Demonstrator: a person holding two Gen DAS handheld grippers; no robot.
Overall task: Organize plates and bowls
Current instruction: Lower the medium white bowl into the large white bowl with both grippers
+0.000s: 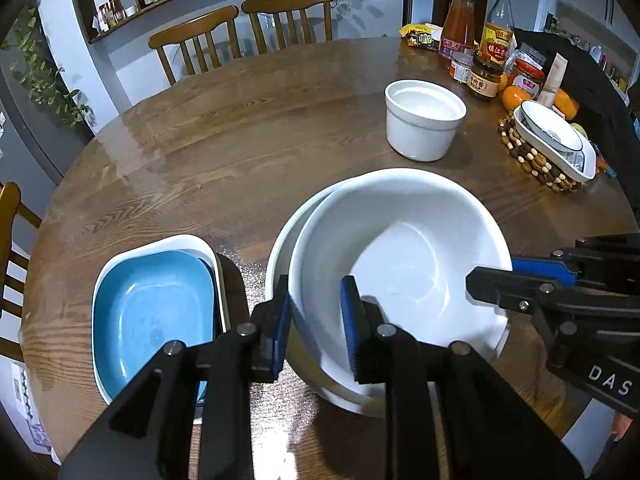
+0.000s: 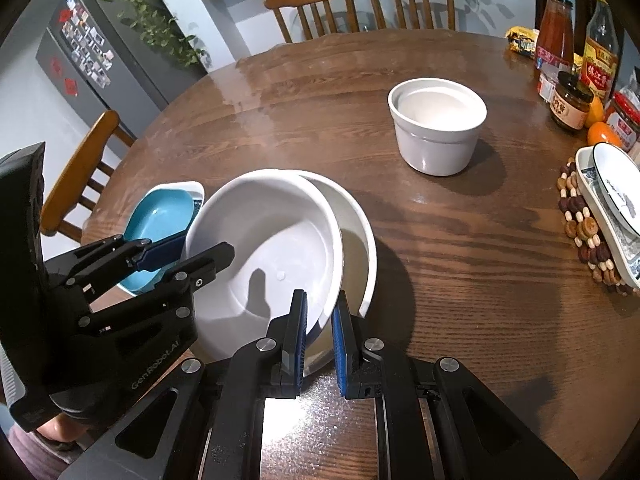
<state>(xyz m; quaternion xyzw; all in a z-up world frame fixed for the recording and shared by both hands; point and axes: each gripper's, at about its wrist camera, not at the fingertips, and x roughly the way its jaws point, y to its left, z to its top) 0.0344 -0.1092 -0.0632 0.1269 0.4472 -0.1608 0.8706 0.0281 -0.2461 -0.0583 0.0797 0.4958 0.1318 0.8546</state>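
Left tool [image 1: 316,320]: straddling near rim of upper white bowl [image 1: 400,264], pads looking slack; risking tilt.
Right tool [image 2: 320,336]: pinching opposite rim tightly; carrying load alone, risking slip.
Lower bowl [image 2: 360,240]: sitting offset beneath on worktop [image 2: 460,240]; risking chipping.
Blue dish [image 1: 156,312]: lying just beside, risking knock.

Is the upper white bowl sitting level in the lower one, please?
No, tipped: the upper bowl leans in the lower bowl, its rim raised and offset to one side.
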